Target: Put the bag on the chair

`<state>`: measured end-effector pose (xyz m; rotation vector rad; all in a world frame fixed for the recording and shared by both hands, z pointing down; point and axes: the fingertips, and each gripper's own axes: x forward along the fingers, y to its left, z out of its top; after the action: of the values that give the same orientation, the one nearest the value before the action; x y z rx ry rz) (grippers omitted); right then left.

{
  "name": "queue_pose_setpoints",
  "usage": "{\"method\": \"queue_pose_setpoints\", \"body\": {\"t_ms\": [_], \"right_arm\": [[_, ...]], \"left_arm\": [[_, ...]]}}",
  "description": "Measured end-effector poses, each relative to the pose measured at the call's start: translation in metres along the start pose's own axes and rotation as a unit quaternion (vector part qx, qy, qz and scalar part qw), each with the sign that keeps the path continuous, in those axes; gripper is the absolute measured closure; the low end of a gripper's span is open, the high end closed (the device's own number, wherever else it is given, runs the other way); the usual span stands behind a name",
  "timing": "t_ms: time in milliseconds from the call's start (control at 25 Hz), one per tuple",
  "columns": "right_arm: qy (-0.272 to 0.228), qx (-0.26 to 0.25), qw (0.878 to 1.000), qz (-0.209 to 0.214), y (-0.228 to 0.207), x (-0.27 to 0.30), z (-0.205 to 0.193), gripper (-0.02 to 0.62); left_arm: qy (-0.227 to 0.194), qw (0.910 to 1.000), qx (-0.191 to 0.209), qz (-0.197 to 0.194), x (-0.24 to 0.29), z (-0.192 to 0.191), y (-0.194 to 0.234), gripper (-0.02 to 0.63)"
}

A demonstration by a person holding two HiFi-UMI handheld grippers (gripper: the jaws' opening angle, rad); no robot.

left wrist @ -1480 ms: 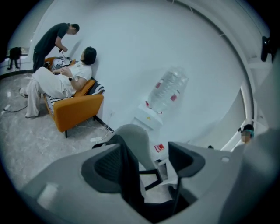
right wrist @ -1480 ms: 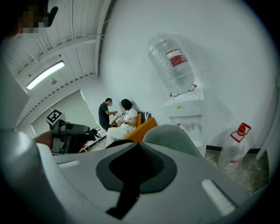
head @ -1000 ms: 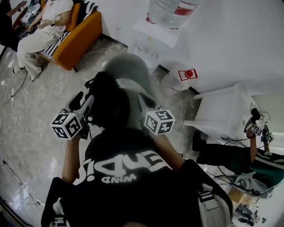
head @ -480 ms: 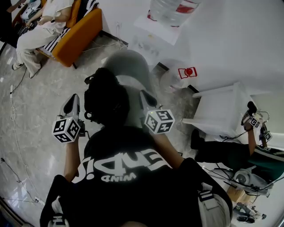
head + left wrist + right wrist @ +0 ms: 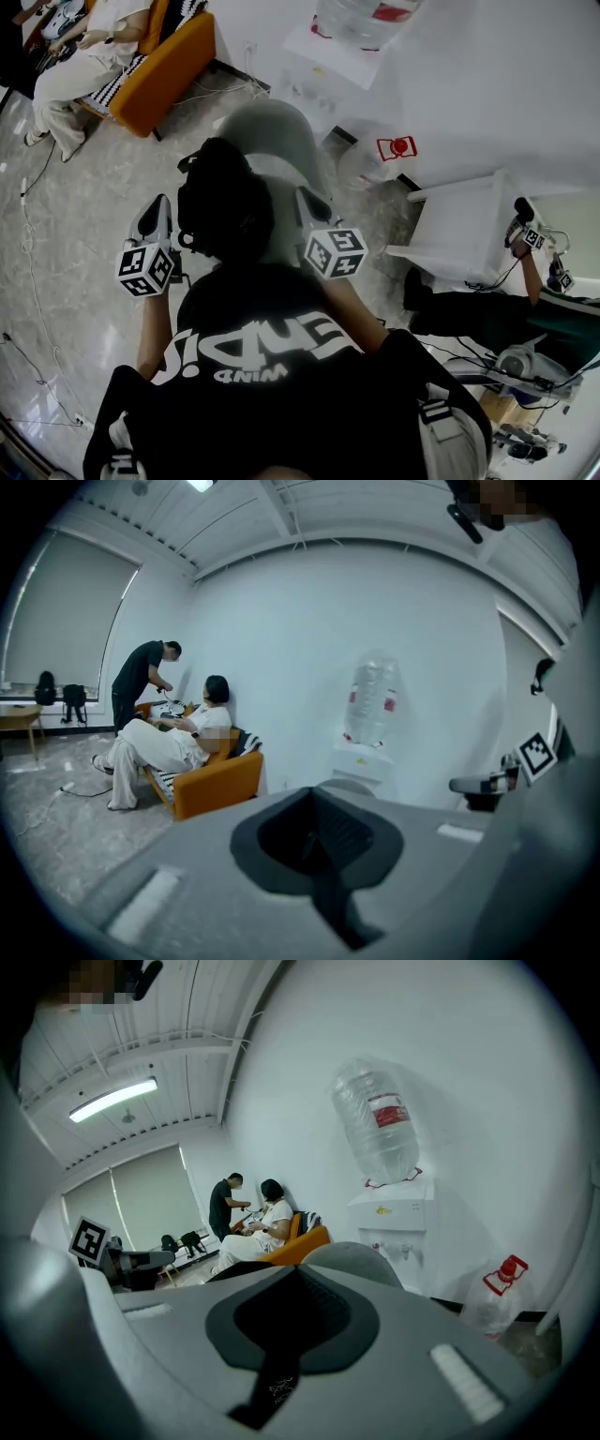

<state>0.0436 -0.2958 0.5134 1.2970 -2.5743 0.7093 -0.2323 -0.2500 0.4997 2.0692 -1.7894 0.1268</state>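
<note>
The black bag rests on the seat of the grey chair, right in front of me. My left gripper is shut and hangs just left of the bag, apart from it. In the left gripper view its jaws are closed, with a dark strip running down between them. The right gripper sits at the bag's right side over the seat. It is shut on a black strap with small white print. The chair's back rises just beyond.
An orange sofa with a seated person stands at the far left. A water dispenser and a clear bottle with a red cap stand by the wall. A white cabinet and another person are to the right. Cables lie on the floor.
A second ago the left jaws stood open against the bag's left side. They have since shut and the gripper has drawn back left and lower. The right gripper has stayed put.
</note>
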Motion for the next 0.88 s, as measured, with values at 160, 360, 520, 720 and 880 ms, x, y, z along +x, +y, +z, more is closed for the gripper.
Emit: {"method": "queue_pose_setpoints", "body": {"t_ms": [160,360,520,720,880], "right_arm": [[0.006,-0.007,1.0,0.001,0.0,0.001,-0.001,0.595],[0.011,-0.002,1.0,0.004,0.002,0.001,-0.002,0.595],[0.012,-0.002,1.0,0.007,0.004,0.003,-0.003,0.595],[0.012,0.0,1.0,0.011,0.006,0.006,-0.003,0.595],[0.013,-0.001,1.0,0.01,0.006,0.007,-0.003,0.595]], "left_arm": [[0.006,1.0,-0.007,0.002,0.001,-0.001,0.003,0.607],[0.019,0.9998,-0.003,0.006,0.0,-0.004,0.005,0.606],[0.022,0.9997,0.0,0.009,-0.001,-0.007,0.005,0.606],[0.025,0.9997,-0.004,0.004,0.002,-0.009,0.002,0.606],[0.027,0.9996,-0.01,0.004,0.003,-0.011,0.002,0.606]]}}
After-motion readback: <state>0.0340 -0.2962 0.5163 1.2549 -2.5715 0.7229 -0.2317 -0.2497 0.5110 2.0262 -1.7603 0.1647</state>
